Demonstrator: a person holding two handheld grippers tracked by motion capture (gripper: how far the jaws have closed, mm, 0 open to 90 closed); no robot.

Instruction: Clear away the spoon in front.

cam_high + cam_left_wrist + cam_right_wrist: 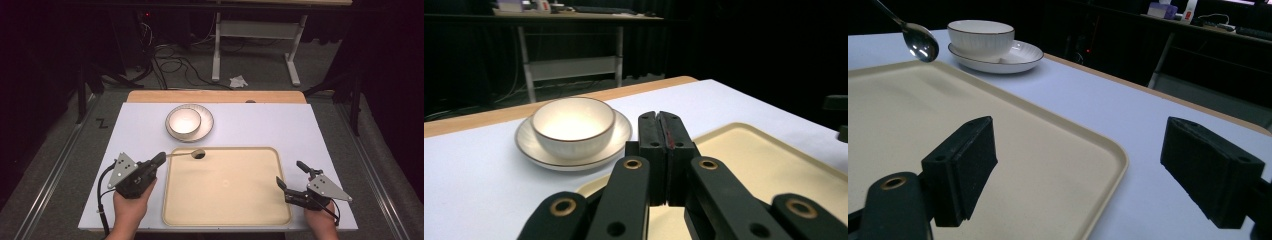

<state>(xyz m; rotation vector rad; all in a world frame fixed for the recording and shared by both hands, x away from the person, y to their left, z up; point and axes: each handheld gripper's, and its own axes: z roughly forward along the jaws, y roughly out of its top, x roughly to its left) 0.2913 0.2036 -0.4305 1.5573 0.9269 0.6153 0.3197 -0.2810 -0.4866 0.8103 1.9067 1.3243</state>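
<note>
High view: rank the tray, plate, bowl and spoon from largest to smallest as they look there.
1. tray
2. plate
3. bowl
4. spoon, its handle end gripped by the left hand-held gripper

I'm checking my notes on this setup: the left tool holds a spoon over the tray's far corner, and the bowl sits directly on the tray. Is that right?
Not quite. The bowl sits on a plate on the white table cover, beyond the tray, as the high view shows. The rest holds: the left tool holds the spoon over the tray's far corner.
</note>
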